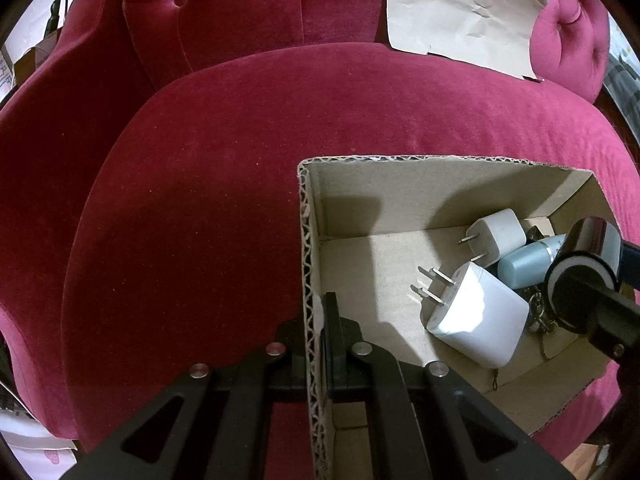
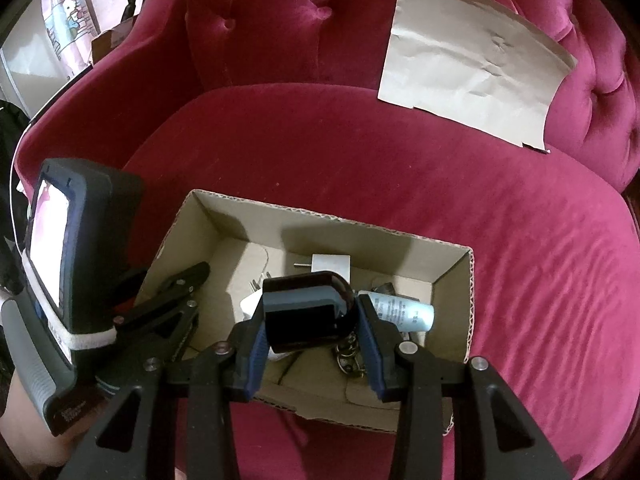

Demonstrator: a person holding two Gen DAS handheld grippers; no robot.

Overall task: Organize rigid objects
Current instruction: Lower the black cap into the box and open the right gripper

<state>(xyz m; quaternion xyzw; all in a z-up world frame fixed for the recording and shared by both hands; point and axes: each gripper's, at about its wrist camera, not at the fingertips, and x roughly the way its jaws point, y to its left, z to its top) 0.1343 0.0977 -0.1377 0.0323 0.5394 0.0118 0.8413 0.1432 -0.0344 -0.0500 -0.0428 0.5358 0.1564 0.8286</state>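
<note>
Holding the cardboard box wall clamped in my left gripper; my right gripper grips a dark glossy bottle just above the box interior.

Left jaws pinch the corrugated side wall from both faces. Inside the box lie a large white charger, a small white charger, a pale blue tube and a metal chain. Box sits on a red velvet seat; a creased paper sheet leans against its backrest.

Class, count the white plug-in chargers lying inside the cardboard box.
2. The small charger lies near the far wall; the large charger lies in front of it, prongs pointing left. Others may be hidden under the clutter.
</note>
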